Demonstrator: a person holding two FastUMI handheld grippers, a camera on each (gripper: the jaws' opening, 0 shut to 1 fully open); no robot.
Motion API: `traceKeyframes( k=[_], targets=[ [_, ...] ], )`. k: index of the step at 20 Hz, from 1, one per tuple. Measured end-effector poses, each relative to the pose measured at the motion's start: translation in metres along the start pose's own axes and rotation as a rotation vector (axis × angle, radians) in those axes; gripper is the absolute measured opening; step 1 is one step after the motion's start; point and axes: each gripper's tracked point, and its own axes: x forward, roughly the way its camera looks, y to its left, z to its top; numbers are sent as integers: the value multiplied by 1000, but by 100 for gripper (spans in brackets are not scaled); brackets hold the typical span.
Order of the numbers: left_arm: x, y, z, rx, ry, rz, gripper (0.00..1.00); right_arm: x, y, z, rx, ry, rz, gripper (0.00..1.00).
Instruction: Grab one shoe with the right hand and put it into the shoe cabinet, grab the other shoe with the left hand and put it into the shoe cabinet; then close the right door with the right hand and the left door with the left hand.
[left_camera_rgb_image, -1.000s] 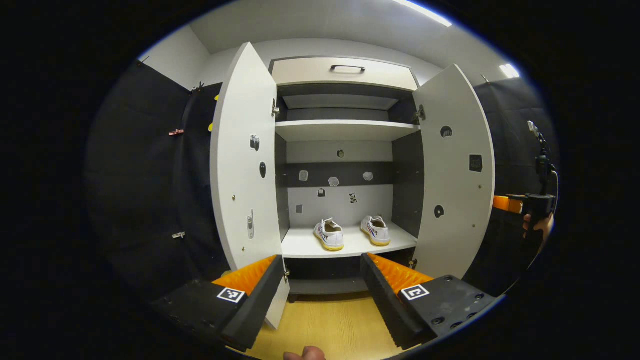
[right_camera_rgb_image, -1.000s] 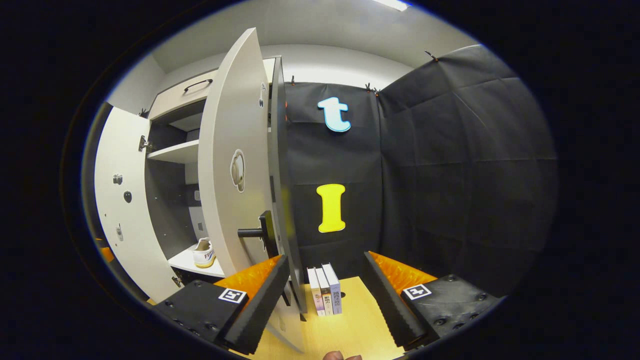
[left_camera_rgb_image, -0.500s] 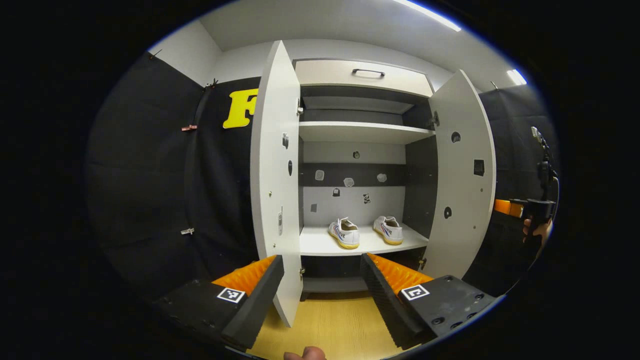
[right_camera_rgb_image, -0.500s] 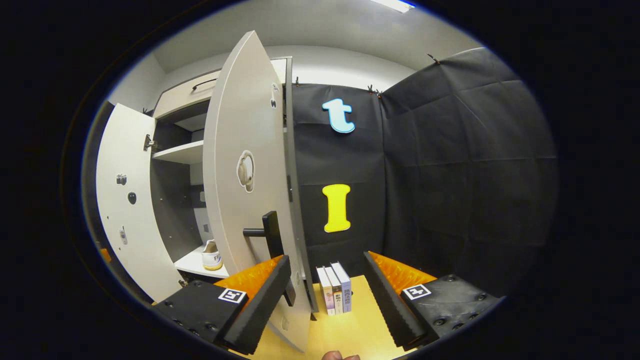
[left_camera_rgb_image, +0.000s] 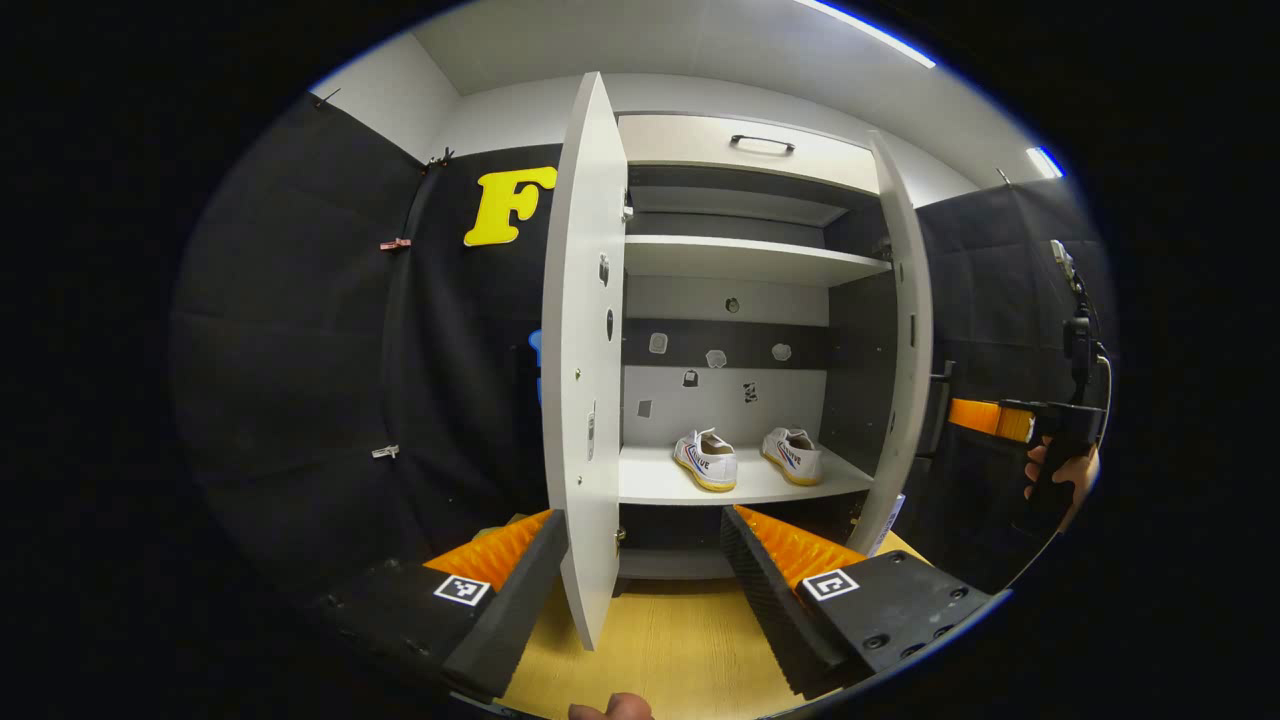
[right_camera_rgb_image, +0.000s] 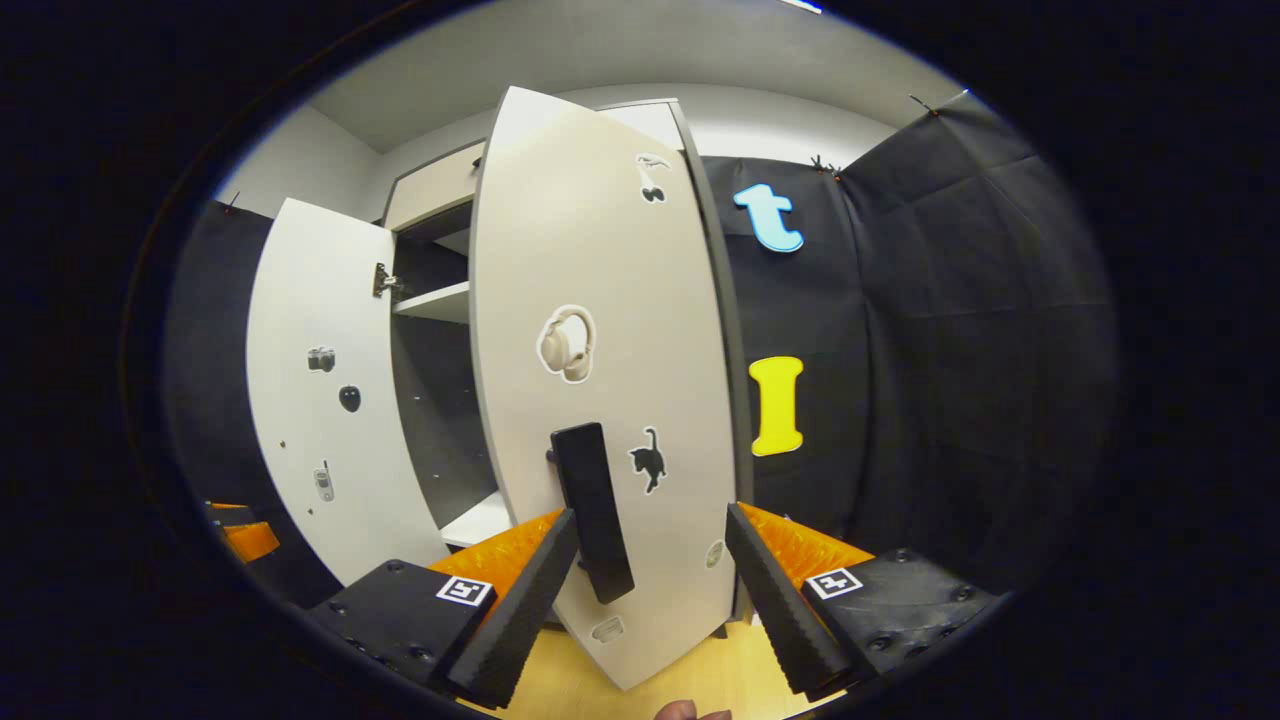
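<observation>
My right gripper (right_camera_rgb_image: 645, 560) hangs spread before the right door (right_camera_rgb_image: 610, 380), its black handle (right_camera_rgb_image: 592, 510) between my fingers, ungripped. My left gripper (left_camera_rgb_image: 640, 560), also spread, straddles the left door (left_camera_rgb_image: 585, 380) edge; both shoes (left_camera_rgb_image: 745, 458) sit inside the cabinet (left_camera_rgb_image: 750, 262).

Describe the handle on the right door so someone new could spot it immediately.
Find the cabinet, then its right door, which swings in front of the right claw. The handle is the long black upright bar low on that door, beside a cat sticker, not flat like the stickers.
</observation>
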Motion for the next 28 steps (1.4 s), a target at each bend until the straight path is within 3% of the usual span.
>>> traceKeyframes(
  k=[6,12,17,23,28],
  targets=[
    [3,35,8,-7,-23,62,97,-19,41,5,11,-10,86,98],
    [4,105,29,2,-73,179,97,-32,46,3,-9,-8,80,98],
    [41,152,37,17,-95,255,97,-38,41,6,8,-9,61,98],
    [92,168,12,-15,-34,232,97,-43,27,7,-3,-12,28,98],
    [101,160,7,-49,-28,193,94,-44,11,6,3,-7,4,98]
  ],
)
